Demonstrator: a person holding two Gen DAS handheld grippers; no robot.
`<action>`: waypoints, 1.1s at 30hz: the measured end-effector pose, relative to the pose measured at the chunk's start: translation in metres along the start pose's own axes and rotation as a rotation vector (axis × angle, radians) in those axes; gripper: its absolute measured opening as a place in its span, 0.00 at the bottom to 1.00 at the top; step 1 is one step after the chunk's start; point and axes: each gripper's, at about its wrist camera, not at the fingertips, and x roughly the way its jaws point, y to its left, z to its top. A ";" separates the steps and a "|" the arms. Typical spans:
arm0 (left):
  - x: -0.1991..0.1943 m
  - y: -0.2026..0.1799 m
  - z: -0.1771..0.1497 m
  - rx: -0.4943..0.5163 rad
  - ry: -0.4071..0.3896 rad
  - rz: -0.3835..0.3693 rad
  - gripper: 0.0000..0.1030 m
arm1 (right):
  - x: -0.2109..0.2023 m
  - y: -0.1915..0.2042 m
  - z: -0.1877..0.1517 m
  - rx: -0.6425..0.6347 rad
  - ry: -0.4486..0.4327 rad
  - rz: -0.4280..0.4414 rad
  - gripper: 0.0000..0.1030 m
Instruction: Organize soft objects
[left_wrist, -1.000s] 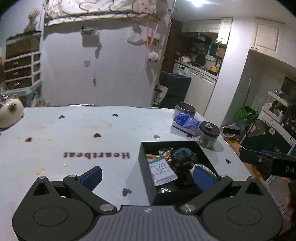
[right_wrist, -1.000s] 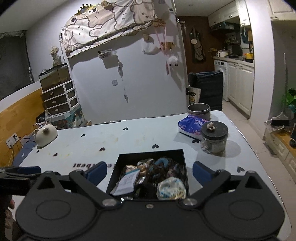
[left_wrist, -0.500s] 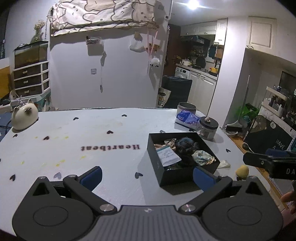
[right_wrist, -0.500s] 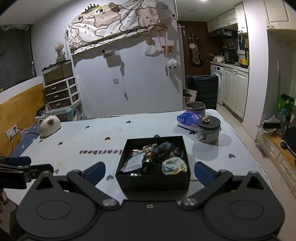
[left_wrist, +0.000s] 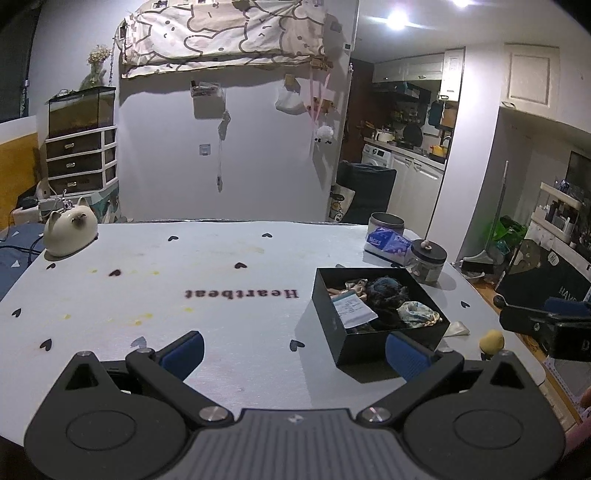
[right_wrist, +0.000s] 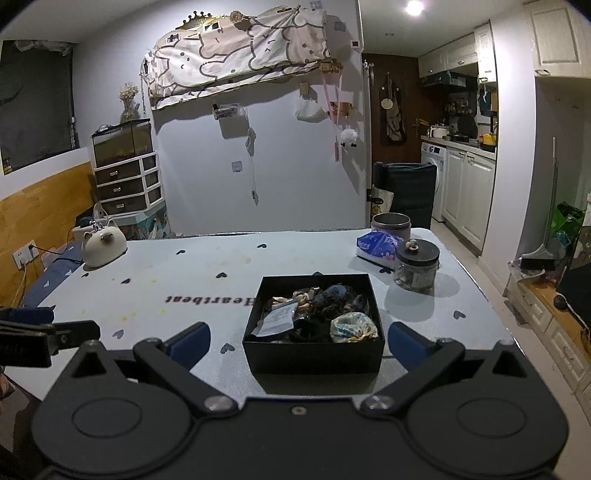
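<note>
A black open box (left_wrist: 340, 334) (right_wrist: 314, 356) stands on the white table, right of centre. It holds several soft items: a dark blue scrunchie (left_wrist: 388, 288) (right_wrist: 334, 293), a patterned fabric scrunchie (left_wrist: 417, 312) (right_wrist: 352, 325), beige bands and a white paper tag (left_wrist: 352, 308) (right_wrist: 277, 319). A small yellow soft ball (left_wrist: 491, 339) and a pale flat piece (left_wrist: 457, 328) lie on the table right of the box. My left gripper (left_wrist: 293, 349) is open and empty, back from the box. My right gripper (right_wrist: 299, 343) is open and empty, in front of the box.
A lidded glass jar (left_wrist: 428, 260) (right_wrist: 417, 267), a tissue pack (left_wrist: 388, 243) (right_wrist: 376, 245) and a metal tin (left_wrist: 386, 223) (right_wrist: 390, 223) stand behind the box. A white cat-shaped pot (left_wrist: 70, 230) (right_wrist: 103, 245) sits at the far left. The table's right edge (left_wrist: 532, 354) is near the ball.
Both grippers have pulled back and up from the box, so more of the table shows. The yellow ball and pale piece came into the left wrist view. Both stayed open.
</note>
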 end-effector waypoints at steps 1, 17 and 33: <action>0.000 0.001 0.000 -0.004 -0.001 0.000 1.00 | -0.001 0.001 0.000 -0.002 -0.002 -0.002 1.00; -0.004 0.009 0.000 -0.023 -0.015 0.008 1.00 | -0.002 0.011 0.001 -0.022 -0.007 -0.004 1.00; -0.005 0.010 0.001 -0.021 -0.015 0.015 1.00 | 0.001 0.018 0.002 -0.023 -0.005 0.008 1.00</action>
